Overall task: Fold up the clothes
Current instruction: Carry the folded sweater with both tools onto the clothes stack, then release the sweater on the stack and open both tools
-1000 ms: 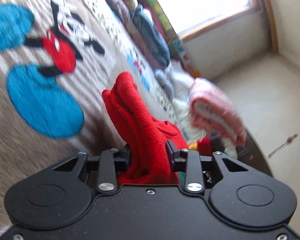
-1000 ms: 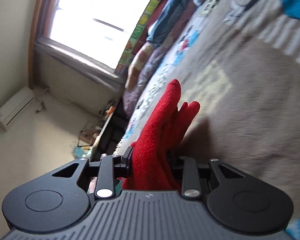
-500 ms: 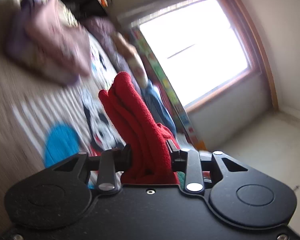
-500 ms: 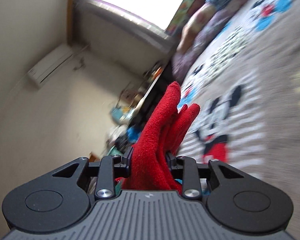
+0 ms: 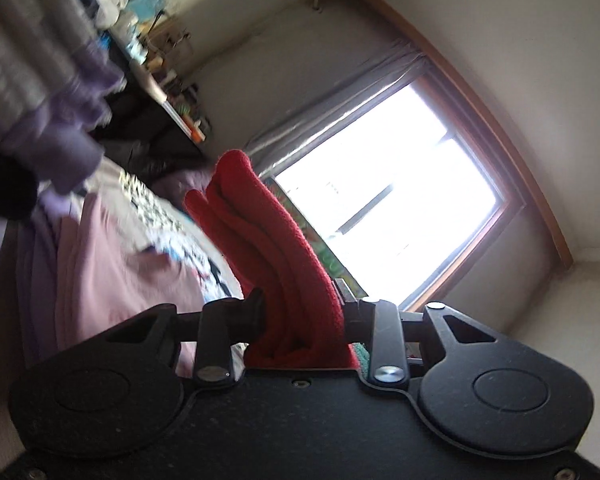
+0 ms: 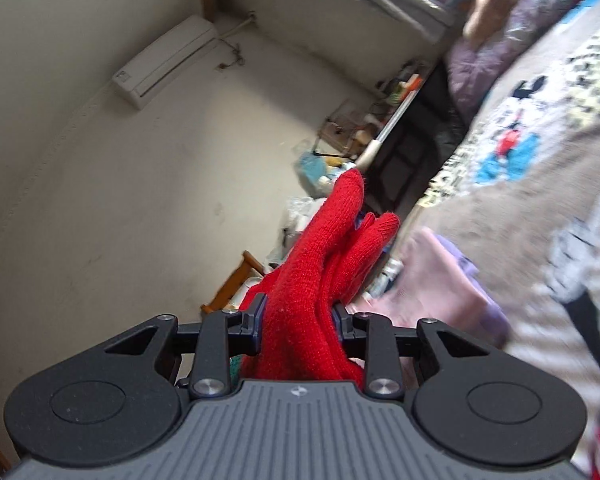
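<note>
Two grippers, left gripper (image 5: 302, 312) and right gripper (image 6: 298, 320), each clamp red knit fabric (image 5: 268, 248) | pink garment (image 6: 440, 280) lies on the bed (image 6: 540, 200), nearer right gripper's side.

Light source: daylight from the window (image 5: 384, 216), far right in the left wrist view; the pane is blown out to pure white.
Brightness: walls softly lit, the near black body of each hand-held gripper is dark.
Blur: the bed cover (image 6: 540, 184) and the pink cloth (image 5: 112, 264) are smeared by motion.
Sharpness: the red knit (image 6: 312, 280) is quite clear.
Distortion: fisheye bends the window frame; corners go dark.
</note>
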`<state>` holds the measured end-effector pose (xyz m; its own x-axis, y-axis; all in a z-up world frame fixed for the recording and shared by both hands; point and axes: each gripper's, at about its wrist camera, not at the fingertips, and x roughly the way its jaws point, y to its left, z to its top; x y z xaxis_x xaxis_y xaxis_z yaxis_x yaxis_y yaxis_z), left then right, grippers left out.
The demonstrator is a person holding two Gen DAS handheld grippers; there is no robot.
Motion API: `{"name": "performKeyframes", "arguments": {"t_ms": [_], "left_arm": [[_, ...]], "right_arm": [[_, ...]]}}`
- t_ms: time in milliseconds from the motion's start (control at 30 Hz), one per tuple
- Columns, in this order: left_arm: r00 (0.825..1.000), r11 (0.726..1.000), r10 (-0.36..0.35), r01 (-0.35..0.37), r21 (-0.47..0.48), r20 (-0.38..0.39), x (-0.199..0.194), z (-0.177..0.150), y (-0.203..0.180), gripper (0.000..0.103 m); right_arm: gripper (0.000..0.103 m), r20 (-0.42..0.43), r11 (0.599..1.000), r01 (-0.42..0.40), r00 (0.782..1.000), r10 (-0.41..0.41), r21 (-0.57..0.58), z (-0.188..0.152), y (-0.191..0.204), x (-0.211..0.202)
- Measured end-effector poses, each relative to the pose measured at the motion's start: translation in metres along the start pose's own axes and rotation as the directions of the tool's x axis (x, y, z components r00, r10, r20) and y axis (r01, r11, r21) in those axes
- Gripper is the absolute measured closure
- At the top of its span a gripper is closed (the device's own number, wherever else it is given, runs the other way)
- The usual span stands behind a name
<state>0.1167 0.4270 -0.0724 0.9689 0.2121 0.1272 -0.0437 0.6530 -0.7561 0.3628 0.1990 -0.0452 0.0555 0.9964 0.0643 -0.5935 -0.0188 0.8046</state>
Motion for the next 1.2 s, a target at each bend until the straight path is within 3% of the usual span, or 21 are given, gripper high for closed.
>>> {"name": "performKeyframes", "arguments": {"t_ms": [233, 367, 400, 433, 467, 533, 567, 633, 667, 800, 900, 1000, 1200], "left_arm": [[0.998, 1.0, 0.019, -0.019, 0.012, 0.061, 0.024, 0.011, 0.027, 0.072], [0.994, 0.995, 0.096, -0.093, -0.042, 0.056, 0.039, 0.007, 0.047, 0.072], [0.984, 0.984, 0.172, -0.17, -0.059, 0.04, 0.044, 0.003, 0.055, 0.07], [0.961, 0.959, 0.276, -0.275, -0.068, 0.007, 0.051, -0.001, 0.063, 0.062], [0.932, 0.929, 0.362, -0.363, -0.074, -0.026, 0.057, -0.006, 0.072, 0.063], [0.889, 0.886, 0.451, -0.456, -0.085, -0.077, 0.061, -0.014, 0.087, 0.062], [0.899, 0.892, 0.433, -0.438, -0.108, -0.071, 0.058, -0.013, 0.089, 0.06], [0.905, 0.899, 0.422, -0.426, -0.101, -0.06, 0.056, -0.009, 0.084, 0.058], [0.906, 0.902, 0.42, -0.423, -0.082, -0.054, 0.055, -0.008, 0.081, 0.051], [0.9, 0.898, 0.433, -0.435, -0.064, -0.051, 0.049, -0.009, 0.073, 0.046], [0.886, 0.886, 0.461, -0.463, -0.023, -0.05, 0.043, -0.011, 0.058, 0.042], [0.868, 0.869, 0.494, -0.493, 0.028, -0.046, 0.037, -0.013, 0.04, 0.033], [0.827, 0.82, 0.556, -0.53, 0.215, -0.081, 0.037, -0.022, 0.005, 0.025]], "right_arm": [[0.071, -0.024, 0.993, -0.106, 0.994, 0.106, -0.044, 0.024, -0.019, 0.057], [0.071, -0.02, 0.991, -0.133, 0.991, 0.132, -0.014, 0.027, -0.042, 0.077], [0.071, -0.018, 0.995, -0.098, 0.995, 0.097, -0.009, 0.023, -0.049, 0.082], [0.07, -0.017, 0.999, -0.054, 0.998, 0.053, -0.006, 0.018, -0.057, 0.086], [0.064, -0.015, 1.0, -0.009, 1.0, 0.009, -0.003, 0.014, -0.065, 0.091], [0.058, -0.081, 0.986, 0.168, 0.983, -0.167, 0.0, 0.0, -0.084, 0.104], [0.058, -0.117, 0.966, 0.259, 0.959, -0.258, -0.004, -0.007, -0.094, 0.112], [0.057, -0.076, 0.97, 0.243, 0.967, -0.242, 0.01, -0.01, -0.094, 0.105], [0.057, -0.049, 0.97, 0.244, 0.969, -0.243, 0.014, -0.009, -0.091, 0.1], [0.048, 0.048, 0.96, 0.278, 0.959, -0.279, 0.029, -0.001, -0.077, 0.074], [0.04, 0.052, 0.941, 0.338, 0.94, -0.337, -0.022, 0.001, -0.061, 0.06], [0.036, -0.004, 0.911, 0.396, 0.917, -0.399, -0.111, -0.002, -0.043, 0.056], [0.018, -0.072, 0.818, 0.514, 0.834, -0.547, -0.257, -0.012, 0.001, 0.05]]}}
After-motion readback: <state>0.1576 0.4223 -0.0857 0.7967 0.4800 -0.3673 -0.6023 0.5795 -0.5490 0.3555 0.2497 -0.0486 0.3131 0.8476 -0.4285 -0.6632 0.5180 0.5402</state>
